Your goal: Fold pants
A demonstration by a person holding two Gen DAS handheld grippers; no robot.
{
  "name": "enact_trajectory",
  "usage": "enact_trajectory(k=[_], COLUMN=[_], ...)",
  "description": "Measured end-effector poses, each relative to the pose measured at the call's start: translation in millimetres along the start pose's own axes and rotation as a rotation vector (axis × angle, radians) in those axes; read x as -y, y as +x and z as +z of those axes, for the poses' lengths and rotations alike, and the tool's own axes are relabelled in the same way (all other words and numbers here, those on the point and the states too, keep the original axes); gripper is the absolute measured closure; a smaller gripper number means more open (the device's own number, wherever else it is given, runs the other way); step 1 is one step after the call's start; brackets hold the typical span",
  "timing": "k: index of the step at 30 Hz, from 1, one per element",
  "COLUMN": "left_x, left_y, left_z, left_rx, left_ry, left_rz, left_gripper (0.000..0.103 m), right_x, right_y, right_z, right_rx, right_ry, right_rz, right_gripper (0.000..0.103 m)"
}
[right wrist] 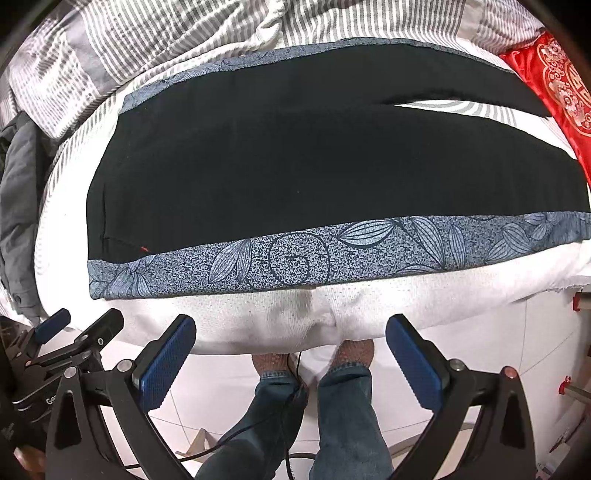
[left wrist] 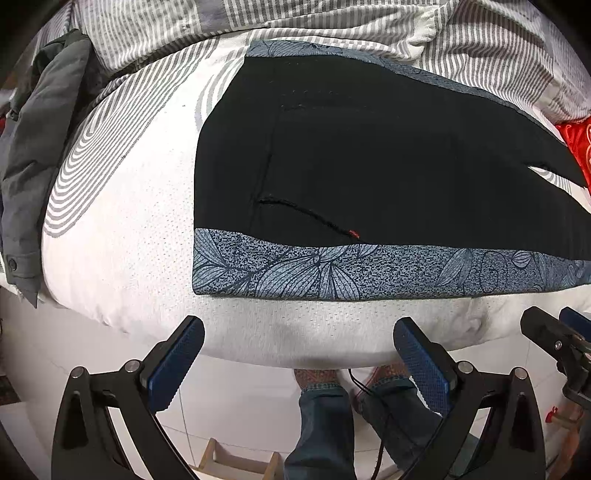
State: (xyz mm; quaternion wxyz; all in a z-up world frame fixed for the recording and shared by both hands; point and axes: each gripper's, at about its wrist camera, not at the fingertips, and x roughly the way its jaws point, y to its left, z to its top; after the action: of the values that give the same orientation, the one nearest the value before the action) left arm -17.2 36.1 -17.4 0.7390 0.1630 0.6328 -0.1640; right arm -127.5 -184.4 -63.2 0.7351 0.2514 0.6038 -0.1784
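Black pants [left wrist: 369, 155] with a blue-grey leaf-print side band [left wrist: 332, 271] lie flat across the white bed [left wrist: 122, 236], waist at the left, legs running right. They show in the right wrist view [right wrist: 295, 158] with the printed band [right wrist: 332, 251] along the near edge. My left gripper [left wrist: 299, 328] is open and empty, held just off the bed's near edge below the band. My right gripper [right wrist: 291, 326] is open and empty, also off the near edge. The right gripper's tip shows at the left wrist view's right edge [left wrist: 554, 332].
A striped grey-and-white duvet [left wrist: 332, 22] is bunched along the far side. A grey jacket [left wrist: 33, 147] lies at the left. A red cushion [right wrist: 561, 85] sits at the far right. The person's legs and feet [right wrist: 314, 398] stand on white floor tiles below the bed edge.
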Motion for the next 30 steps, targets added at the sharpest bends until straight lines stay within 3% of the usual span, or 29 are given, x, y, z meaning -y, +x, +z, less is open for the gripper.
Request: enact_trajectory(k=[15,20,30], left_x=[-6.8,-23.0,-51.3], left_y=[2.9,8.6,46.9], left_z=[-1.5,-1.7,-7.0], left_rx=[0.006,0.027,0.014], left_ry=[-0.030,-0.111,-0.255], left_rz=[-0.031,-0.071,-0.246], left_gripper=[0.000,0.000,0.000], right_x=[1.0,11.3,40.2], right_y=[4.8,16.6,76.6], right_z=[-0.7,-1.2,-11.6], right_rx=[-0.009,-0.021,-0.072], right_ry=[0.025,0.113,0.354], right_rz=[0.034,0.202,0.577], right_gripper=[0.000,0.000,0.004])
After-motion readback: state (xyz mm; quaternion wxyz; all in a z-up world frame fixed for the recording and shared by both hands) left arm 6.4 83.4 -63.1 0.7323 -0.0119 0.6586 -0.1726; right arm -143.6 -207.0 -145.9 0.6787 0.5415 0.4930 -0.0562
